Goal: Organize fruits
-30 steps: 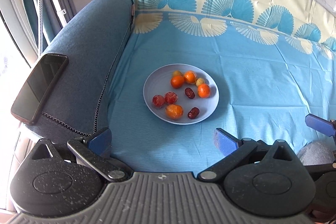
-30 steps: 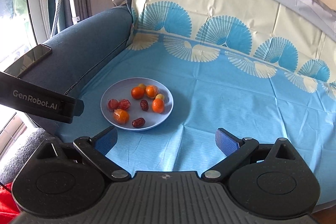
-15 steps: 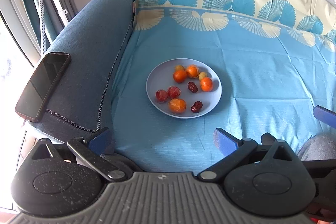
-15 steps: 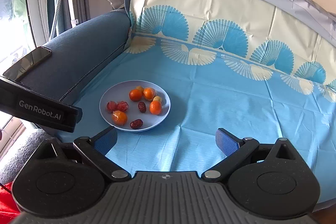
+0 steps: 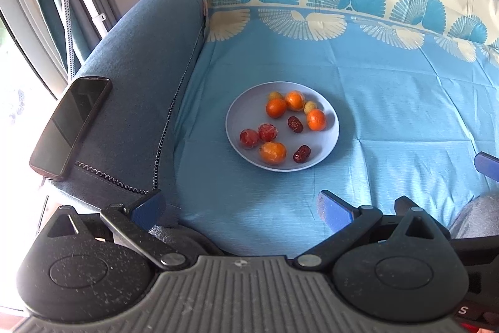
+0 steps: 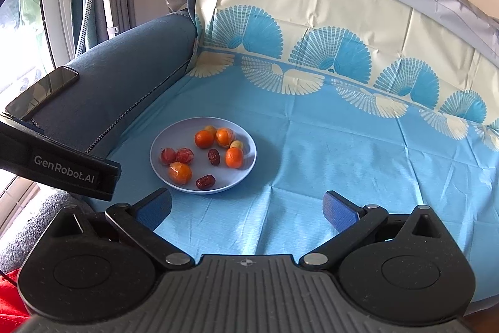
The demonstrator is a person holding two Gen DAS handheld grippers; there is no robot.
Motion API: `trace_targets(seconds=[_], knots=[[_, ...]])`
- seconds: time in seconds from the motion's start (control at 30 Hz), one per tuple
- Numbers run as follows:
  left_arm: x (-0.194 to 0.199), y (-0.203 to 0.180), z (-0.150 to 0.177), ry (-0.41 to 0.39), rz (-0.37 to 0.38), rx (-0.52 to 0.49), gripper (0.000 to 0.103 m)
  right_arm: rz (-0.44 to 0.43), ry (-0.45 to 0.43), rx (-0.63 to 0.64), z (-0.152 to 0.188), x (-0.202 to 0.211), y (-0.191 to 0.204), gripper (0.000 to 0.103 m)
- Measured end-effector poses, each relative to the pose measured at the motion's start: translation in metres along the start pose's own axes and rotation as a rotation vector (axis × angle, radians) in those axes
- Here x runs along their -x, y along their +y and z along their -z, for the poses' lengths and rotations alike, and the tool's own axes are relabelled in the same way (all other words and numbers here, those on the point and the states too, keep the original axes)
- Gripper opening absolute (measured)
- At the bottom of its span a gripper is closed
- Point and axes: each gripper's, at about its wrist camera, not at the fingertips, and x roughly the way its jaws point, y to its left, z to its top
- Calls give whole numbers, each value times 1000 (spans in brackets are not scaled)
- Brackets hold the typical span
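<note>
Small orange and red fruits (image 5: 276, 152) lie scattered on a plate (image 5: 330, 133).

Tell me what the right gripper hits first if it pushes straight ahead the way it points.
Probably the blue cloth: the right gripper points right of the plate. Depth is unclear.

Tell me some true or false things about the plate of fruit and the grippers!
1. All the fruit lies on the plate. True.
2. The left gripper holds a fruit. False: it is open and empty, short of the plate.
3. The phone lies on the sofa armrest. True.
4. The plate sits on the armrest. False: it sits on the blue cloth.
5. The right gripper is shut. False: it is open, holding nothing.
6. Two dark red dates lie on the plate. True.
</note>
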Motion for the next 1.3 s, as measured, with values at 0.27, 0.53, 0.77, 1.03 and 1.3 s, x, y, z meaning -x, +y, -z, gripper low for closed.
trace_targets(seconds=[0.27, 0.53, 0.77, 1.03, 1.3], knots=[[0, 0, 0, 2, -7, -2, 103, -1, -2, -1, 0, 0, -1, 102], [1, 0, 0, 0, -20, -5, 103, 1, -2, -1, 0, -1, 0, 102], [1, 0, 0, 3, -28, -5, 103, 0, -5, -1, -1, -1, 0, 102], [0, -1, 0, 5, -32, -8, 103, 0, -3, -1, -2, -2, 0, 102], [-1, -2, 0, 11, -38, -4, 103, 0, 0, 2, -4, -4, 1, 102]])
